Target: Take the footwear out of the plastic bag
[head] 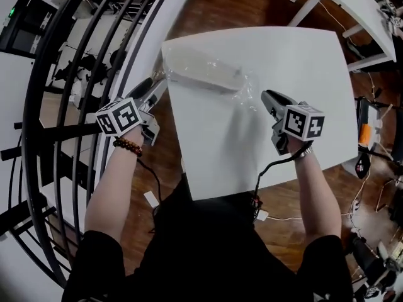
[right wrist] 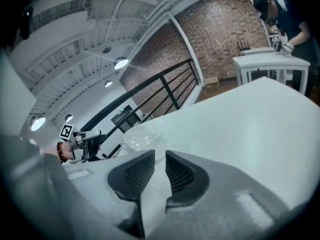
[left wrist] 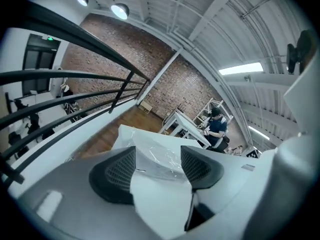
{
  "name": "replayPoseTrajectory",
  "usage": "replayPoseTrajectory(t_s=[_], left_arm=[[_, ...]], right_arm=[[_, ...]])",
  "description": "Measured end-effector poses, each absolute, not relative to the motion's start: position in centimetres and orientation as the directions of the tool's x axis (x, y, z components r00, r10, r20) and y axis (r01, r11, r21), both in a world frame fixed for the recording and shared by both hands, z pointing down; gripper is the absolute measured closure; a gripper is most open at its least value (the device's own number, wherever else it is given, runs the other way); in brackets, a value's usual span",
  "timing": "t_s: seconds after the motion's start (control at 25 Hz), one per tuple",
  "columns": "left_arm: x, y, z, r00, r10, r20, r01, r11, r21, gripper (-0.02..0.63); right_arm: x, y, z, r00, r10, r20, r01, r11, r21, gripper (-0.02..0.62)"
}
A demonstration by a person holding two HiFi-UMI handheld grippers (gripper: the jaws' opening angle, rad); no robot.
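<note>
A clear plastic bag lies on the white table near its far left corner, with pale white footwear inside it. My left gripper reaches in at the bag's left end. In the left gripper view its jaws stand well apart around crinkled plastic, and the pads do not press on it. My right gripper is at the bag's loose right end. Its jaws show a narrow gap with nothing in it, and the bag lies just beyond the tips.
A black curved railing runs close along the table's left side, over a drop. Another white table stands at the far right, where a person works. Cables and gear lie on the wooden floor at right.
</note>
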State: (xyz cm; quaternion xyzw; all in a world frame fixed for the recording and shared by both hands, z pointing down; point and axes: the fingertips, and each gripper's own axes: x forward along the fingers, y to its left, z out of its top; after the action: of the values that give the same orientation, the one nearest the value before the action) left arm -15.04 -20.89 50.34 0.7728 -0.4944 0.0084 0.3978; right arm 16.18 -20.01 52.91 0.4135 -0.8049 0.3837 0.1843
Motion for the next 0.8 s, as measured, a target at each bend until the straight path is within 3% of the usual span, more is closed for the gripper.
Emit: replayPoseTrajectory(t_s=[0.4, 0.72, 0.8], left_arm=[[-17.5, -24.7, 55.8, 0.452, -0.736, 0.505, -0.703, 0.054, 0.709, 0.181], [-17.0, -25.3, 58.0, 0.573, -0.713, 0.404, -0.538, 0.045, 0.842, 0.19], [-16.9, -25.4, 58.1, 0.58, -0.717, 0.387, -0.522, 0.038, 0.852, 0.204]], right_arm=[[15.7, -22.8, 56.3, -0.658, -0.398, 0.639, -0.753, 0.324, -0.573, 0.538], [13.2, -23.1, 57.3, -0.739, -0.332, 0.586, -0.67, 0.27, -0.692, 0.535], [12.8, -23.0, 57.6, -0.753, -0.319, 0.575, -0.652, 0.249, -0.716, 0.485]])
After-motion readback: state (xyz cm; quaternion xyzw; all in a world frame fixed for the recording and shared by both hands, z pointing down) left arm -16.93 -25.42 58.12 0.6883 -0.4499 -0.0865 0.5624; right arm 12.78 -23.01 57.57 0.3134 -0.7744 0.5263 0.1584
